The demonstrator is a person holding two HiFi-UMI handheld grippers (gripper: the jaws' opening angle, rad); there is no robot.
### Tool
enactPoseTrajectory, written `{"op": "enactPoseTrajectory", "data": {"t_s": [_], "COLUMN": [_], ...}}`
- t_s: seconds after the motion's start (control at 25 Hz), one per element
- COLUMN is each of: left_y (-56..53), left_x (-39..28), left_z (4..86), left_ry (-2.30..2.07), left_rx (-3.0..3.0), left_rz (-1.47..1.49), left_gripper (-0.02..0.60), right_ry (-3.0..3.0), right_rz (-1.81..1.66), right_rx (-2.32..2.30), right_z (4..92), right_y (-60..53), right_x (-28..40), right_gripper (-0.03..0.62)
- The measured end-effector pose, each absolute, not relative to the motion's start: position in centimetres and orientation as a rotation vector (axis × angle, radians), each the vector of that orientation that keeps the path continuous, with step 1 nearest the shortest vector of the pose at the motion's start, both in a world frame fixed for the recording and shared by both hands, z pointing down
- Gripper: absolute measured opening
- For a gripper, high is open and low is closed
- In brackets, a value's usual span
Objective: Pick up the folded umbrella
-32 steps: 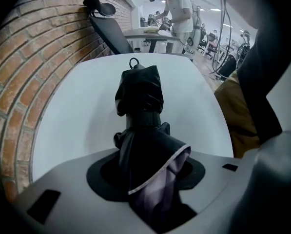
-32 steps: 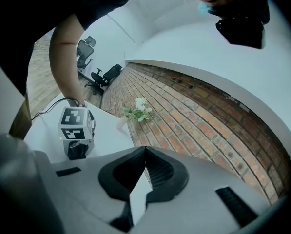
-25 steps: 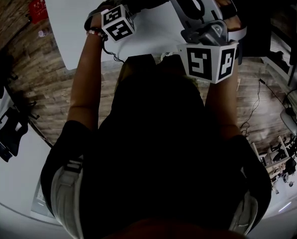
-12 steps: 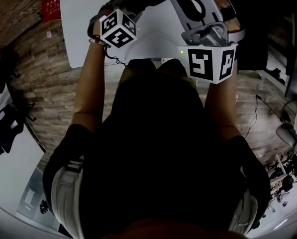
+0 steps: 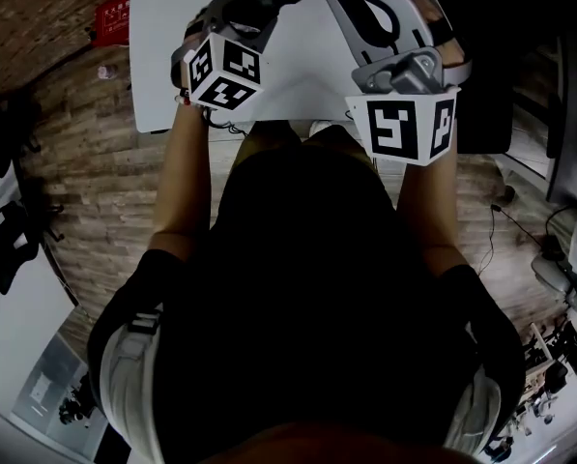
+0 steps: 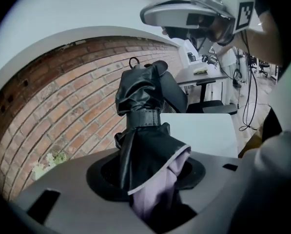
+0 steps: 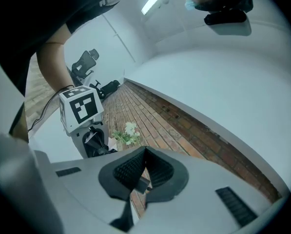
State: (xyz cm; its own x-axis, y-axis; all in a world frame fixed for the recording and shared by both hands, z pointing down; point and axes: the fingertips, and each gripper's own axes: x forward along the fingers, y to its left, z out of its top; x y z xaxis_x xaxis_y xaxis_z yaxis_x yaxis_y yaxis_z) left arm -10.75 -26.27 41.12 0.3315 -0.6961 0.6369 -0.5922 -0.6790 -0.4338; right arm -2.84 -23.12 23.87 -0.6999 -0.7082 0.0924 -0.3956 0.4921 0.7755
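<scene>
Your left gripper point(image 6: 150, 182) is clamped on the folded umbrella point(image 6: 140, 116), which sticks up out of the jaws with the brick wall point(image 6: 62, 106) behind it. Over on the right, your right gripper point(image 7: 144, 152) has its jaws pinched together on nothing.

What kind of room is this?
Probably an office or workshop: a brick wall, a white table on a wood-plank floor, and a desk farther back.

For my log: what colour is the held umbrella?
Black umbrella, pale lilac lining; left gripper view shows it best.
</scene>
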Motion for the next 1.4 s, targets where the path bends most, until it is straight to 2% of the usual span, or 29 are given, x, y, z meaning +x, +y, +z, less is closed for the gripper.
{"op": "enactPoseTrajectory", "data": {"t_s": [0.72,1.4], "left_y": [-23.2,-18.2], "left_x": [-8.1,-5.1], "left_z": [29.3,23.8], "left_ry": [1.365,1.362], "left_rx": [-2.399,-2.365], "left_rz": [-0.854,-0.636], "left_gripper": [0.218,0.221], "right_ry": [-2.389,-2.436], "right_rz": [-1.109,-1.079], "right_rx": [0.935,0.988], "right_z": [20.9,20.4], "right_y": [-20.0,-16.5], "right_x": [-0.6,1.9], "right_gripper": [0.028,0.028]}}
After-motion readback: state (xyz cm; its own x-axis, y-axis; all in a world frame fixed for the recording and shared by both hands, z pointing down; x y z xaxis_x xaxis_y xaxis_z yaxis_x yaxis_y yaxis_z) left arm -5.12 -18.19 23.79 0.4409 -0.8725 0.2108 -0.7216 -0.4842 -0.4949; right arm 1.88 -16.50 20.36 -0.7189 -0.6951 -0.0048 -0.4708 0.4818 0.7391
